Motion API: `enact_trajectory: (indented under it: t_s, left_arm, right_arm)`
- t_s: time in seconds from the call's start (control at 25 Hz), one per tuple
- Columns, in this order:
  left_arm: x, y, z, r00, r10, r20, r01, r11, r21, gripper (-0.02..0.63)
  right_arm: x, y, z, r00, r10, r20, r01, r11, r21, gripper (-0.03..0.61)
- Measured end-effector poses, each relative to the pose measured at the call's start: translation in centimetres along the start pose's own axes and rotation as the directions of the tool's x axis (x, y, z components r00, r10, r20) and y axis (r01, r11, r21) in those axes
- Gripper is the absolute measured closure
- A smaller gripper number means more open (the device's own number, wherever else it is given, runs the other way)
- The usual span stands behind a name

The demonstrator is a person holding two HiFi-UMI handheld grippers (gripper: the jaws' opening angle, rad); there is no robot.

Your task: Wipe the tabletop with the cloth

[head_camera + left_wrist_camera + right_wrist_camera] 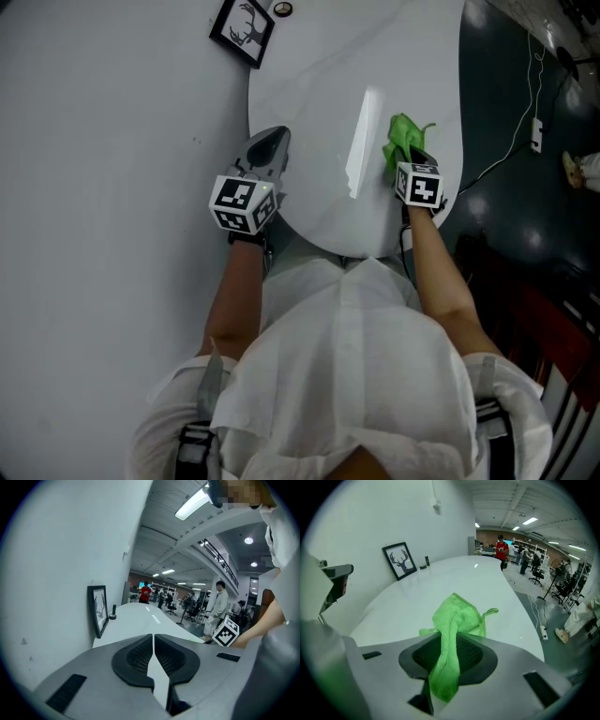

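Your left gripper (153, 644) has its jaws pressed together on nothing, at the left edge of the white tabletop (319, 103), with the framed deer picture (242, 30) farther along by the wall. Your right gripper (449, 660) pinches the green cloth (457, 618), whose free end bunches over the tabletop near its right edge.

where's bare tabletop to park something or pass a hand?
The tabletop is mostly bare: the broad middle between the left gripper and the cloth, on up to the picture frame. Crowded only at the far corner, frame plus a small dark object, and where the right gripper clamps the cloth.
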State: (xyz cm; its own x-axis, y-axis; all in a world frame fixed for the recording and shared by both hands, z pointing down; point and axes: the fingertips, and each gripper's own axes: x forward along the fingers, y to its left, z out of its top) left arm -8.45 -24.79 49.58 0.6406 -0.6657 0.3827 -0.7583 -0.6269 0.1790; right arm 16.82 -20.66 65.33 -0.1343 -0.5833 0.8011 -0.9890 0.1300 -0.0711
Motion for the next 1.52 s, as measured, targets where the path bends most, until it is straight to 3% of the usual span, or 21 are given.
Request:
enact_trajectory:
  t_s: [0.4,0.92,1.28,1.52]
  left_arm:
    - [-3.3,2.2,-1.0,0.999,0.034,-0.003,-0.034,0.999,-0.010,0.588]
    - [-6.7,3.6,-1.6,0.999,0.045,-0.012,-0.045,0.999,-0.003,0.588]
    - [-7.4,3.7,-1.9,1.000,0.019,-0.018,-0.019,1.000,0.014,0.588]
    - [-7.0,3.0,-2.2,1.000,-0.011,-0.027,0.012,1.000,0.018,0.588]
  right_arm:
    - [1.2,9.9,1.2,0.993,0.116,-0.010,-0.116,0.985,-0.127,0.494]
    - [1.0,21.5,1.4,0.964,0.263,-0.039,-0.264,0.930,-0.256,0.494]
    - [-0.1,27.6,-0.8,0.924,0.370,-0.092,-0.376,0.844,-0.382,0.494]
    - [-1.8,29.0,-2.9,0.888,0.440,-0.134,-0.452,0.781,-0.431,0.494]
